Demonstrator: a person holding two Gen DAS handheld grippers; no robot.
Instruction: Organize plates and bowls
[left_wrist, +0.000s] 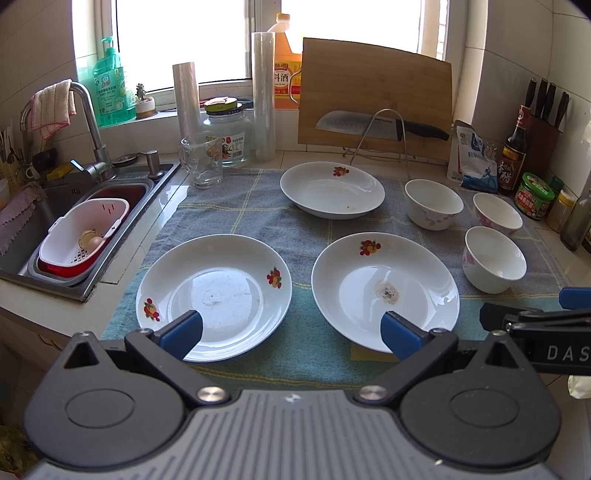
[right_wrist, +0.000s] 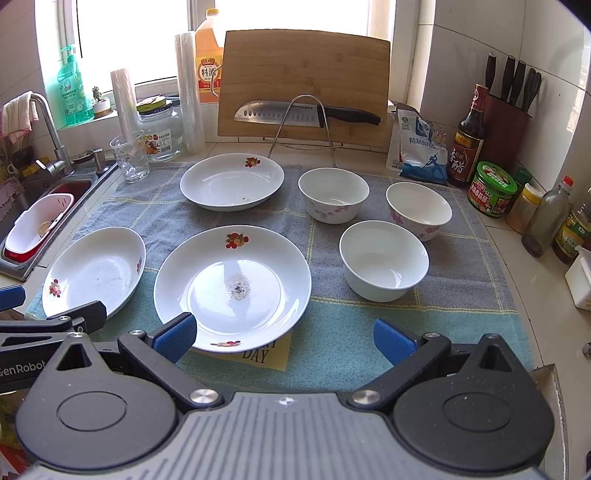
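Observation:
Three white plates with fruit prints lie on a grey-green cloth (left_wrist: 236, 206): a near left plate (left_wrist: 214, 295) (right_wrist: 94, 271), a near middle plate (left_wrist: 384, 291) (right_wrist: 232, 288) and a far plate (left_wrist: 332, 189) (right_wrist: 232, 181). Three white bowls with pink flowers stand to the right: a far left bowl (left_wrist: 433, 204) (right_wrist: 333, 194), a far right bowl (left_wrist: 498, 214) (right_wrist: 418, 210) and a near bowl (left_wrist: 494, 258) (right_wrist: 383, 260). My left gripper (left_wrist: 291, 334) is open and empty above the cloth's near edge, between the two near plates. My right gripper (right_wrist: 284, 339) is open and empty, to the right of the middle plate.
A sink (left_wrist: 55, 206) with a white and red basket lies at the left. A glass cup (left_wrist: 202, 164), a jar, film rolls, a cutting board with a knife (right_wrist: 306, 114), a salt bag, sauce bottles (right_wrist: 466, 140) and a knife block line the back and right.

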